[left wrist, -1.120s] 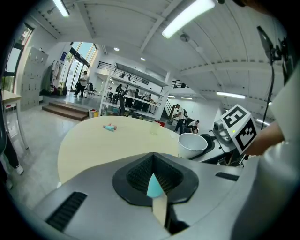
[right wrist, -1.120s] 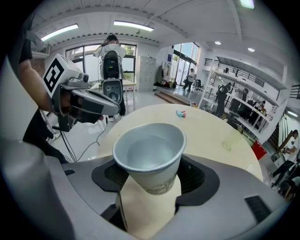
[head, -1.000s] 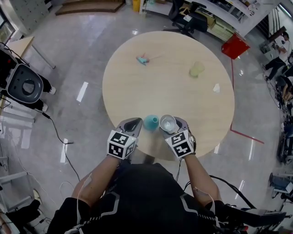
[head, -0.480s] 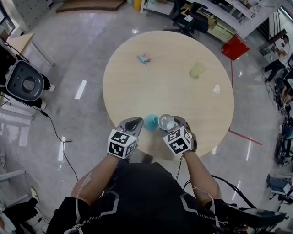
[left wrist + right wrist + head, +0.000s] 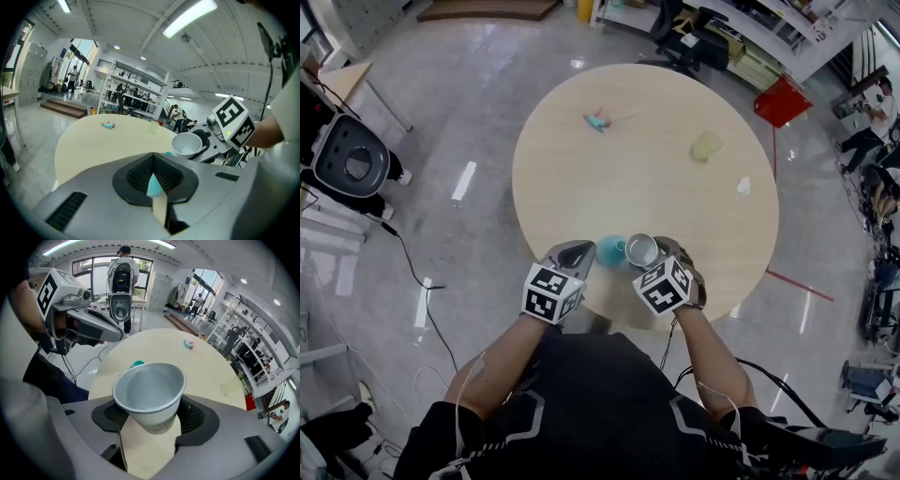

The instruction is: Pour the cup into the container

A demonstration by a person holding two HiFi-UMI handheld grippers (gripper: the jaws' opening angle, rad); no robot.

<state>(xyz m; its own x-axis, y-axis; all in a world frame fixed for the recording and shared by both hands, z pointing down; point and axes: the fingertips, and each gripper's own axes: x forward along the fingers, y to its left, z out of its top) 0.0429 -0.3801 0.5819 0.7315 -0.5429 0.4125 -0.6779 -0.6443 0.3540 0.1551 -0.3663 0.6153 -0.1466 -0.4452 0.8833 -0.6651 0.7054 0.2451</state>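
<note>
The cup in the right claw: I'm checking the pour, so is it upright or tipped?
Tipped: the cup, clamped in the right claw, leans its mouth toward the teal container; any outflow: cannot tell.

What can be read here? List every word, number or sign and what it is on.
No readable words or numbers.
Marker cubes: black-and-white square patterns only, no letters.
White cup: faint mottled band near its base, too blurred to read.
</note>
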